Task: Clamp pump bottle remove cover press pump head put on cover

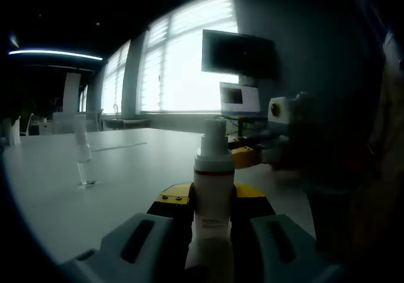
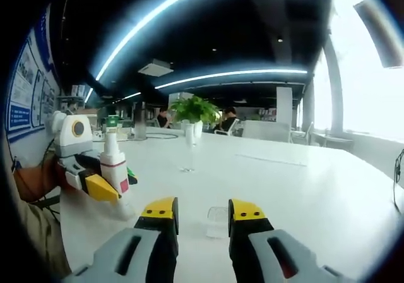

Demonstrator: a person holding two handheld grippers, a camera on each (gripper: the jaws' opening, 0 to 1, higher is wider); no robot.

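Left gripper [image 1: 211, 223] has its yellow-tipped jaws clamped on the white pump bottle [image 1: 213, 198], which stands upright between them with the pump head bare at the top. In the right gripper view the same bottle [image 2: 114, 163] sits near the desk's [image 2: 303, 188] left edge, pinched by the left gripper [image 2: 104, 185], with a pinkish label showing. Right gripper [image 2: 202, 216] hovers over the desk with its jaws apart and nothing between them; a small clear thing [image 2: 217, 220], maybe the cover, lies on the desk just past the tips, but I can't tell for sure. Farther out a clear tall glass [image 2: 188, 151] stands toward the middle of the desk, also seen in the left gripper view [image 1: 83, 153]. Way back, a potted plant [image 2: 194, 115] sits near the far edge.
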